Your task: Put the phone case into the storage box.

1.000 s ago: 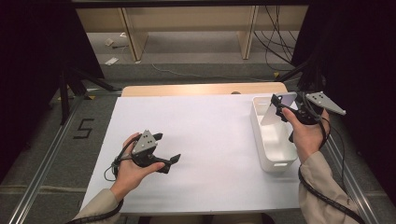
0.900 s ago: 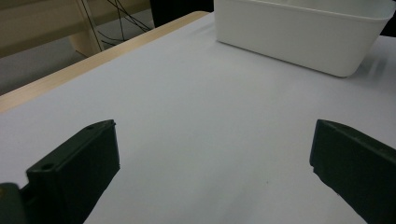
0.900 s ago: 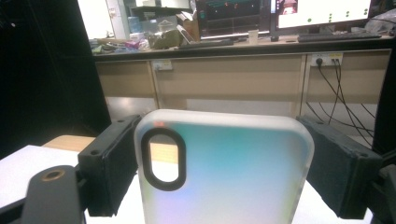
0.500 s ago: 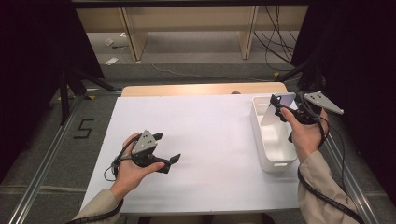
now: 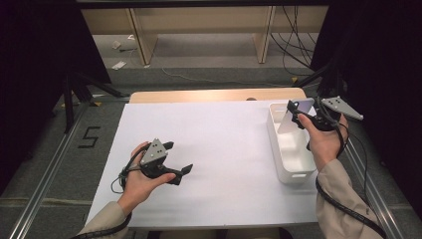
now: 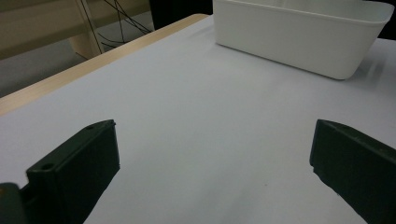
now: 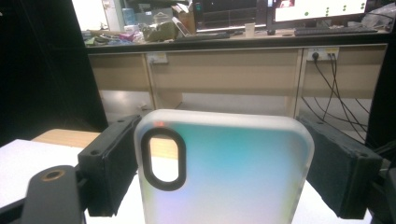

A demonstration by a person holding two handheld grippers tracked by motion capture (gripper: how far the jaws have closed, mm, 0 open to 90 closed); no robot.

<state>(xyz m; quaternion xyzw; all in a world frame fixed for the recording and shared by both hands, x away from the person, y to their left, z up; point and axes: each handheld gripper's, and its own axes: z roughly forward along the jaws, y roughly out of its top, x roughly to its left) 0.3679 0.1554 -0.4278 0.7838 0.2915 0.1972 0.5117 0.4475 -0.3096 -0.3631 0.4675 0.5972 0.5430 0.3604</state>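
My left gripper [image 5: 178, 157] rests low on the white table sheet [image 5: 224, 149], held in my left hand [image 5: 137, 181]. Jaws stand wide apart w/ nothing between them; bare sheet shows in the gap in the left gripper view. Ahead and to the right of those jaws sits the white plastic bin [image 6: 299, 35], well apart from them.

My right gripper [image 5: 294, 113] hangs above the bin's [image 5: 278, 149] far end, held in my right hand [image 5: 323, 142]. Jaws are clamped on a translucent phone case [image 7: 224, 168], one pad on each long edge. Case is upright, camera cutout [image 7: 163, 158] at its upper left, approx. centred between the jaws.
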